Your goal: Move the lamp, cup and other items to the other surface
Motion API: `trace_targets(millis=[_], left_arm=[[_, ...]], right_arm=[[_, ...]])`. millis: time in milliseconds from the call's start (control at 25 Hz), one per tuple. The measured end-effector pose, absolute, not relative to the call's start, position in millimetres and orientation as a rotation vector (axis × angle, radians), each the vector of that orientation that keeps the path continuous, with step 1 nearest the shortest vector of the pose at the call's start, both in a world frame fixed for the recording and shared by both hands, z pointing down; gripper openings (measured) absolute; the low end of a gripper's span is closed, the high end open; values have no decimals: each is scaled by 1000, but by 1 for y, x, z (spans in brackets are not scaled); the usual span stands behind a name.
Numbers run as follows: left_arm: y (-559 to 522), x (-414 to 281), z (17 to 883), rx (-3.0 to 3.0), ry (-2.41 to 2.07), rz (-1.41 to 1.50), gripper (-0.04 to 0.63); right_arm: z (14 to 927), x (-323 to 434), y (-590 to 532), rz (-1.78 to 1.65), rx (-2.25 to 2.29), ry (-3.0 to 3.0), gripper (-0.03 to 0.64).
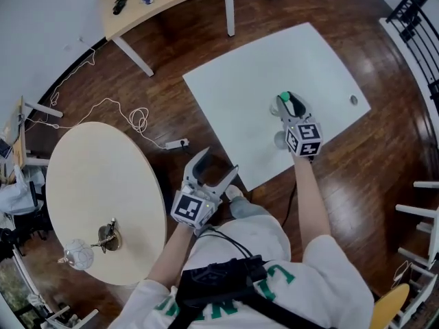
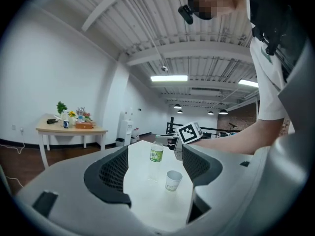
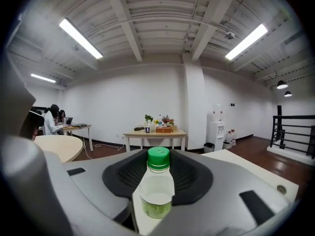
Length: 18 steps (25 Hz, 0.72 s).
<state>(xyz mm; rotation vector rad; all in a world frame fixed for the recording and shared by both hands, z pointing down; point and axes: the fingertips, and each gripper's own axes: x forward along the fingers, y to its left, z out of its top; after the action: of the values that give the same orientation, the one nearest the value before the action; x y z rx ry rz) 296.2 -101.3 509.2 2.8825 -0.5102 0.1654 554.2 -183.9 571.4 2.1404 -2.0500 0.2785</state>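
On the white table [image 1: 240,88] the right gripper [image 1: 291,105] clamps the one green-capped bottle [image 3: 157,188], while the left gripper [image 2: 156,167] gapes empty, its view, unlike the right gripper view, showing one paper cup [image 2: 173,180] alongside.

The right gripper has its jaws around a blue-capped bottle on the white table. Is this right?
Not quite: the cap is green, not blue, as the right gripper view shows. The right gripper does have its jaws around the bottle on the white table.

Open-plan office: strip lights [image 3: 81,38], water dispenser [image 3: 217,132], wooden desk [image 3: 155,132], wood floor [image 1: 171,53]
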Motion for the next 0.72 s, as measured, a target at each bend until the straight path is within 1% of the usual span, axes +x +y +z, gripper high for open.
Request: trace_targets(millis=[200,320,560,720], left_arm=[[-107,269,499,2856,-582,114,333],[-113,243,497,2870,-641,77,333],[-117,182,493,2853,-777,3,333],[-116,129,486,2811,-916,-30,333]], right_arm=[[521,513,-196,292,2080,-2223,149],[484,474,-205,268,2024,-2357,147],[435,364,-217,97,1751,-2491,149],[426,284,-226,93,1587,-2612,149]])
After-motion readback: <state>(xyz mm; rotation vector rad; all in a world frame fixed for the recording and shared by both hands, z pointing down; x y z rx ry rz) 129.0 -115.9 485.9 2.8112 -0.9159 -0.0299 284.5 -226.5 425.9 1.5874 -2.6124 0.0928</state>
